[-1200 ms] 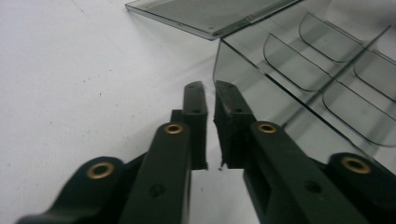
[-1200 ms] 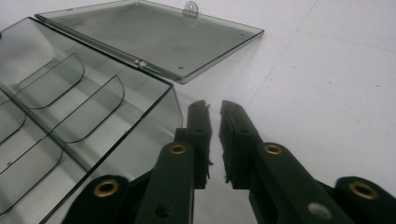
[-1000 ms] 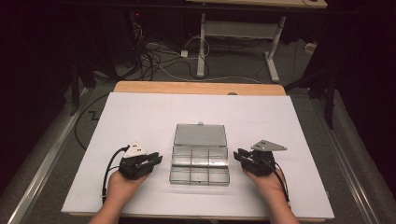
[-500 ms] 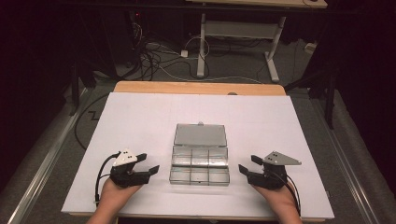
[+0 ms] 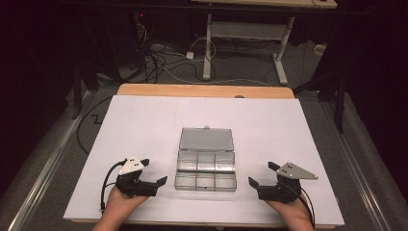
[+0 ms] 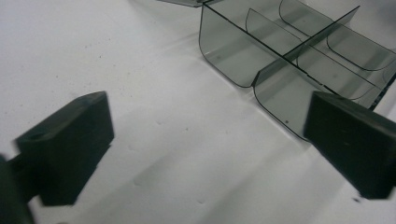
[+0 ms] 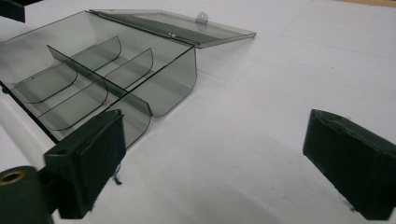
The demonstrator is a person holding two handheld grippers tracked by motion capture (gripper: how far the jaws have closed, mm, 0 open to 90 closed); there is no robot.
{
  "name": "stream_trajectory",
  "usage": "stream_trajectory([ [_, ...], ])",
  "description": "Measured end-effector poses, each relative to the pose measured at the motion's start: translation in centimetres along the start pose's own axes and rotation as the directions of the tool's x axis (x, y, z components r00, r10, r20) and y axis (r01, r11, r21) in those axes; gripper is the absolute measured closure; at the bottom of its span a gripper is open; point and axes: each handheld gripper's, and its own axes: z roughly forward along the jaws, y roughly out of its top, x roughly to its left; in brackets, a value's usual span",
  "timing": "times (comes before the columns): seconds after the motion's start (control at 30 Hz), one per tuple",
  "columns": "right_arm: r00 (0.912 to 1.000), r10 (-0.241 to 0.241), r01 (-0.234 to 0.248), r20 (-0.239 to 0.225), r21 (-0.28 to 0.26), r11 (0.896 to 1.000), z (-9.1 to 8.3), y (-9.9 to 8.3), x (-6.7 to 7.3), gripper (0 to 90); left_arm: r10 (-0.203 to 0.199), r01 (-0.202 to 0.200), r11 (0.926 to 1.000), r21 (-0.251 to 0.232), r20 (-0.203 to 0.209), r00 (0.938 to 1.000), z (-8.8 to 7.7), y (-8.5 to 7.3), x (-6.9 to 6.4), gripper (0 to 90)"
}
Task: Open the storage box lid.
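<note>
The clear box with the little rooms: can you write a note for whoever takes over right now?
Left hand-held gripper: jaws have just been opening, now wide, nothing between them, left of the clear box.
Right hand-held gripper: the same, jaws wide and empty, right of the box.
Box: mid-table on the white sheet, lid laid flat open behind it, six compartments, all look empty.
Done: lid open, both grippers let go.
Left: probably filling or closing the box; no parts in sight.

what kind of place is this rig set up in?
Likely a lab or recording workspace, not a home. A white-covered table stands in a dark room, loose cables lie on the floor beyond it, and a metal-framed bench stands behind. On the table sits a clear compartment box.
</note>
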Motion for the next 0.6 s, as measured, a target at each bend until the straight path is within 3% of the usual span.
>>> stream_trajectory([
  [0.07,1.0000,0.006,-0.006,0.003,-0.007,1.000,-0.1,-0.1,-0.1,0.3,0.008,-0.008,1.0000,0.002,-0.007,0.9999,0.1,0.0,-0.1,0.0],
  [0.27,0.9986,0.024,-0.024,0.047,-0.015,1.000,-0.5,-0.3,-0.5,0.2,0.031,-0.031,0.9995,-0.001,-0.027,0.9992,0.0,0.2,-0.4,0.0],
  [0.37,0.9982,0.017,-0.016,0.058,-0.015,1.000,-0.7,-0.4,-0.5,0.2,0.012,-0.012,0.9999,-0.011,-0.020,0.9997,0.0,0.2,-0.3,0.0],
  [0.6,0.9968,0.017,-0.017,0.078,0.003,1.000,-1.2,-1.1,-0.8,0.3,0.012,-0.012,0.9996,-0.025,-0.012,0.9999,0.0,0.3,-0.2,0.0],
])
